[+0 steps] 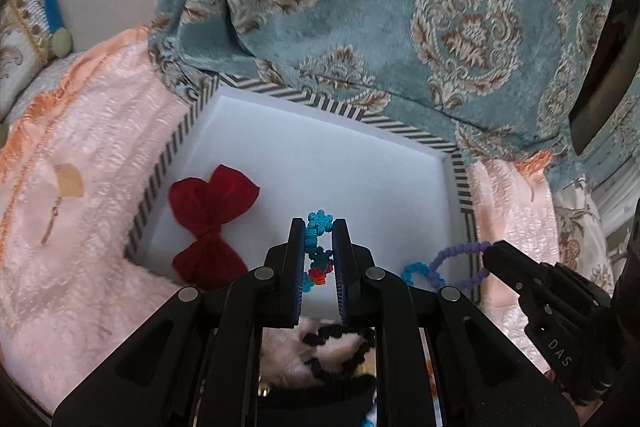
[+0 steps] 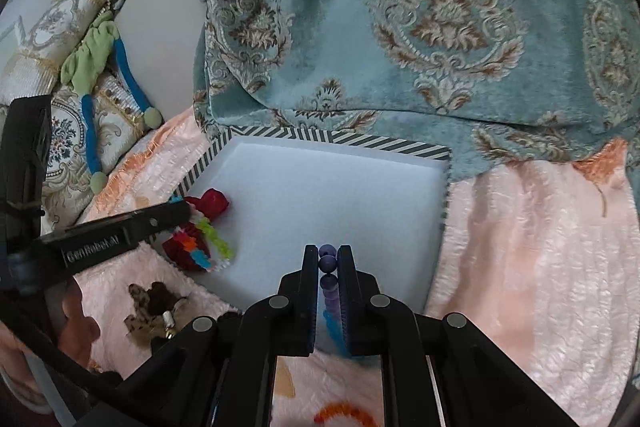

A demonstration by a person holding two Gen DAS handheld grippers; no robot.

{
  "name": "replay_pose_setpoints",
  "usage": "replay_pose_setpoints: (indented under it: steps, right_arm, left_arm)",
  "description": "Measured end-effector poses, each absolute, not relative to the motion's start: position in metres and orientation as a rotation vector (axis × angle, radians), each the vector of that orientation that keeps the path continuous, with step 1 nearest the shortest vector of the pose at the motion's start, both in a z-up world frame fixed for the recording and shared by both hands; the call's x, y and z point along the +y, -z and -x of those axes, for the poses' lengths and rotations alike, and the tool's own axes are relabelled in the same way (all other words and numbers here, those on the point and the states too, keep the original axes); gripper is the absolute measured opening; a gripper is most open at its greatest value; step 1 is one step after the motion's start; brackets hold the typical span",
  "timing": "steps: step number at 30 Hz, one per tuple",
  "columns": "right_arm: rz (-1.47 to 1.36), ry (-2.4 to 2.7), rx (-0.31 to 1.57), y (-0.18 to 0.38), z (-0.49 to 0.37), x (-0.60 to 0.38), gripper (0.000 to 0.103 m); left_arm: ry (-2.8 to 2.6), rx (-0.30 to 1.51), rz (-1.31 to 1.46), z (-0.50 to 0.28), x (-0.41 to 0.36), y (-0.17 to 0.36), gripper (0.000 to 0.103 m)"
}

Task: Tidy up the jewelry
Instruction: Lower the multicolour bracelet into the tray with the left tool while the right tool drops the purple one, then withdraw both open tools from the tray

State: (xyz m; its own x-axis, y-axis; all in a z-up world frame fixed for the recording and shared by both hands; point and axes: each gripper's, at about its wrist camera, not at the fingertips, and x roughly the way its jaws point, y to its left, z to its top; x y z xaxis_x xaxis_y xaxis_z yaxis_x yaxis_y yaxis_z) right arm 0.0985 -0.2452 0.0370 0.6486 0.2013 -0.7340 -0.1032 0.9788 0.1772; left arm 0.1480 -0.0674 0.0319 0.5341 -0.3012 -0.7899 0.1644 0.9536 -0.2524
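Observation:
A white box with a striped rim (image 1: 176, 139) (image 2: 400, 147) lies on a pink blanket. A red bow (image 1: 212, 223) (image 2: 212, 203) lies in its left part. My left gripper (image 1: 320, 227) is shut on a multicoloured snowflake-bead bracelet (image 1: 320, 221) and holds it over the box; it also shows in the right wrist view (image 2: 208, 243), hanging by the bow. My right gripper (image 2: 328, 253) is shut on a purple and blue bead bracelet (image 2: 328, 261) above the box's near edge; its loop shows in the left wrist view (image 1: 452, 255).
A teal patterned fabric (image 1: 400, 7) (image 2: 400, 27) drapes behind the box. A black beaded ring (image 1: 340, 347) and a leopard-print bow clip (image 2: 152, 307) lie on the pink blanket (image 1: 80, 227) (image 2: 540, 247). A green and blue hair tie (image 2: 96, 67) lies at the left.

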Motion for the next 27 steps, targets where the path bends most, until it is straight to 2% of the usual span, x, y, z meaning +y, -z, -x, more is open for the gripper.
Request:
replay_pose_setpoints:
  steps: [14, 16, 18, 20, 24, 27]
  right_arm:
    - [-0.092, -0.032, 0.989, 0.028, -0.152, -0.272, 0.008]
    - [-0.073, -0.034, 1.002, 0.032, -0.153, -0.269, 0.008]
    - [-0.062, -0.035, 1.008, 0.033, -0.152, -0.266, 0.008]
    - [-0.061, -0.035, 1.005, 0.032, -0.148, -0.266, 0.01]
    - [-0.068, -0.043, 0.976, 0.02, -0.136, -0.266, 0.015]
    - [-0.072, -0.047, 0.944, 0.009, -0.121, -0.263, 0.03]
  left_arm:
    - [0.172, 1.045, 0.182, -0.171, -0.039, 0.021, 0.014]
    - [0.161, 1.046, 0.176, -0.171, -0.039, 0.022, 0.018]
    - [0.152, 1.042, 0.158, -0.169, -0.04, 0.023, 0.036]
    - [0.154, 1.038, 0.153, -0.167, -0.039, 0.022, 0.043]
    - [0.152, 1.015, 0.139, -0.158, -0.039, 0.014, 0.052]
    - [0.152, 0.994, 0.127, -0.147, -0.038, 0.007, 0.054]
